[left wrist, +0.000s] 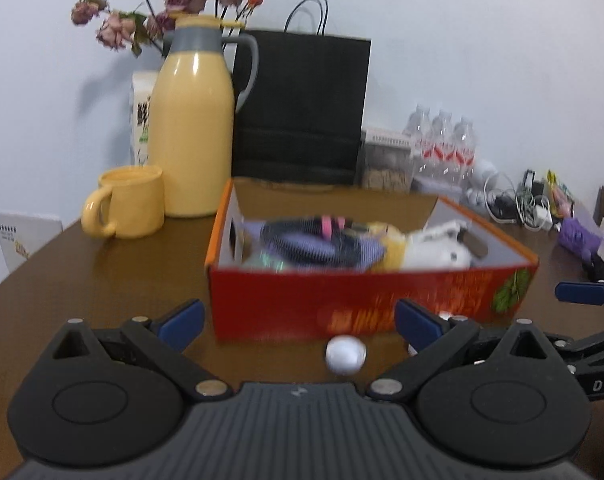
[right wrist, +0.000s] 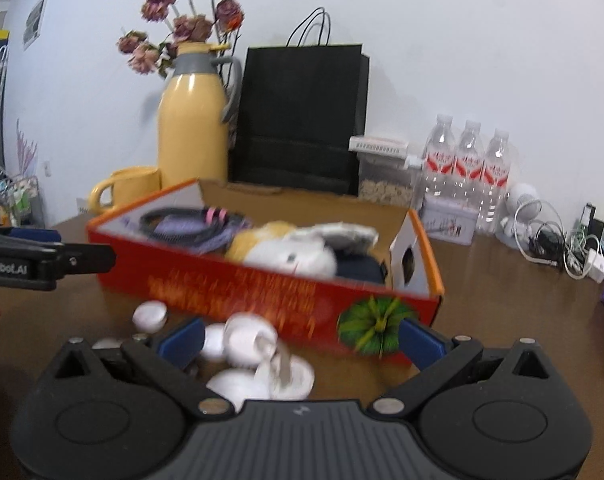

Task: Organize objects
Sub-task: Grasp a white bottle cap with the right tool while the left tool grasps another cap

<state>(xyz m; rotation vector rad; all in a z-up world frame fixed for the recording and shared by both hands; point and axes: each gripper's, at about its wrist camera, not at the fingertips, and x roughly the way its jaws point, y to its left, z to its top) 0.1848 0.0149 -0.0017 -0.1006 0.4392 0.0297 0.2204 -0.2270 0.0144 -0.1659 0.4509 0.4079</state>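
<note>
Your left gripper (left wrist: 298, 322) was spread wide with nothing in it, one small white round puck (left wrist: 345, 354) sitting on the brown wooden table (left wrist: 102, 280) between its fingers. Your right gripper (right wrist: 300, 340) was wide apart too, hovering over a blurry cluster of white round pieces (right wrist: 258, 360). Just past both sat the open red-orange cardboard box (right wrist: 262, 292) with a white plush toy (right wrist: 294, 256) and dark coiled cable (right wrist: 190, 224) inside. Behind it stood the yellow mug (left wrist: 126, 202), yellow thermos jug (left wrist: 194, 128) and black paper bag (left wrist: 302, 108).

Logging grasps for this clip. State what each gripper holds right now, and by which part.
Nothing is held. The left gripper is open above a small white cap on the table; the right gripper is open over a cluster of white pieces before the red box.
</note>
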